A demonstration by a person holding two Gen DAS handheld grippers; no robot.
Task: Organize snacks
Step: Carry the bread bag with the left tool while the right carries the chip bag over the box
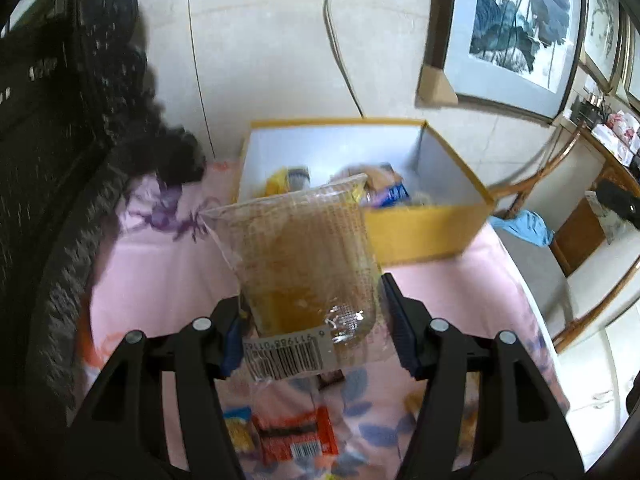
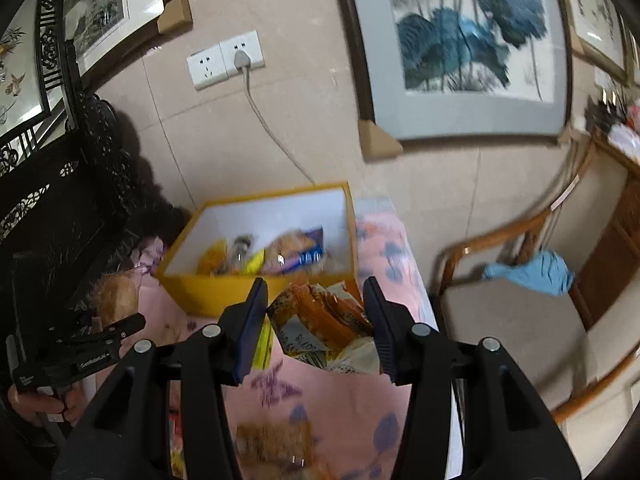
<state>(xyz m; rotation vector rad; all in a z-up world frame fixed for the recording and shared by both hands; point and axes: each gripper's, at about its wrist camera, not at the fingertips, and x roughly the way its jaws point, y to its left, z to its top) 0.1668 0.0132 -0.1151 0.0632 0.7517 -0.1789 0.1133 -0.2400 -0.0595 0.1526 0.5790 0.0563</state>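
Two tools grasp packets: left tool [image 1: 312, 336] a clear bag [image 1: 296, 256], right tool [image 2: 316, 320] an orange packet [image 2: 320, 316], before the yellow box [image 2: 224, 292].

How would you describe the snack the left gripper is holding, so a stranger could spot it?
Start at the yellow box by the wall on the pink cloth. Just in front of it, the left gripper holds a clear packet of golden-brown bread. Its see-through wrap and white barcode label distinguish it from the colourful wrappers.

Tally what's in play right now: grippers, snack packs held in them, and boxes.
Grippers: 2 (left gripper, right gripper)
Held snack packs: 2 (clear bread pack, orange snack pack)
Boxes: 1 (yellow box, several snacks inside)
Total: 5
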